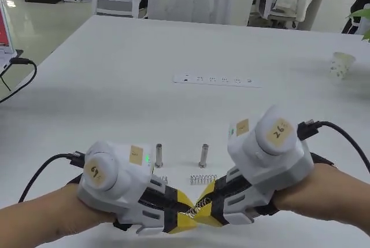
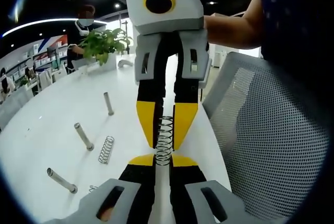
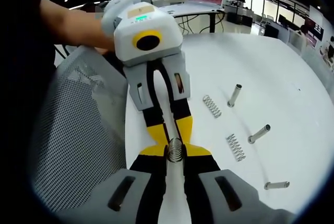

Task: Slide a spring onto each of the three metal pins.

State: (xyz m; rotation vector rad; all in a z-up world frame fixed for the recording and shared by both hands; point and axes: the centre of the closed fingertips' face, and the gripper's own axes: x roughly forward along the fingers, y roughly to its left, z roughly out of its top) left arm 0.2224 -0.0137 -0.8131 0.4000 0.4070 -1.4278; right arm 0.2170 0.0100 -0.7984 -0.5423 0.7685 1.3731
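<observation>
Nearest, low in the head view, the white, yellow-tipped left gripper (image 2: 163, 162) and the matching right gripper (image 3: 176, 153) meet tip to tip. Each has its jaws clamped on one end of the same small coiled steel spring (image 2: 164, 138), held over the near edge of the white tabletop (image 1: 115, 74). Beyond them three short grey metal pins stand in a row, all bare: the left pin (image 1: 159, 155) with a loose spring (image 3: 211, 106) lying just beside it, the middle pin (image 1: 203, 155) with another loose spring (image 1: 203, 178) in front, and the right pin (image 2: 108, 103). Farther back lie a white power strip (image 1: 214, 78) and, to the right, a paper cup (image 1: 342, 65).
</observation>
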